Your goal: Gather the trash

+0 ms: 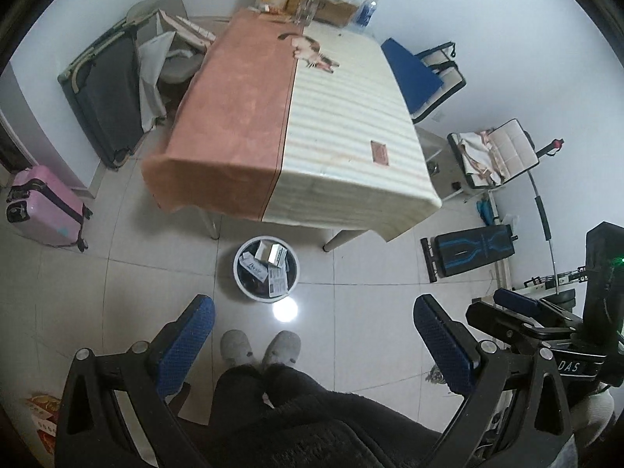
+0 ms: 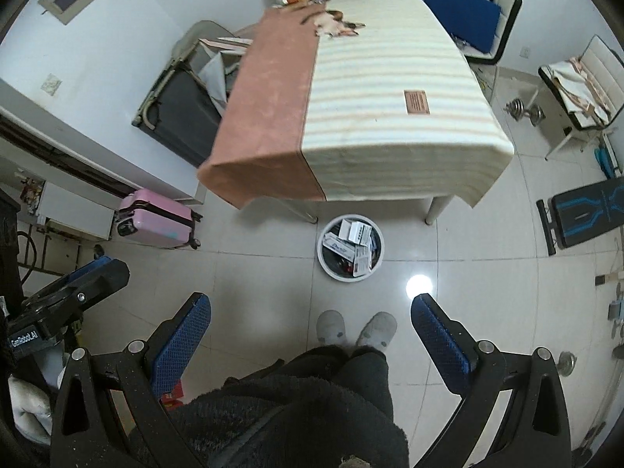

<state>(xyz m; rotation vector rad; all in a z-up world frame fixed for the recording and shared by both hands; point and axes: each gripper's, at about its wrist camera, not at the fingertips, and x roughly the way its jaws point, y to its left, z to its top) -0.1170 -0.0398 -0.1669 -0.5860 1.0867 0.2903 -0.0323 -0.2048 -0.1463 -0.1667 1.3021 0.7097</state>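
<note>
Tiled floor (image 1: 351, 331); table (image 1: 343, 124) draped in pink and striped cloth. White trash bin (image 1: 266, 266) stood on the floor just before the table's near edge, several small boxes (image 1: 277, 277) seen inside. Left gripper (image 1: 312, 335) held spread wide, nothing between its pads. Right gripper (image 2: 311, 331) likewise spread and empty. Grey slippers (image 2: 357, 329) noted below the bin.

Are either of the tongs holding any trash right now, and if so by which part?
Nothing is held. The left tongs and right tongs are both open and empty, above the floor near the trash bin with boxes inside.
</note>
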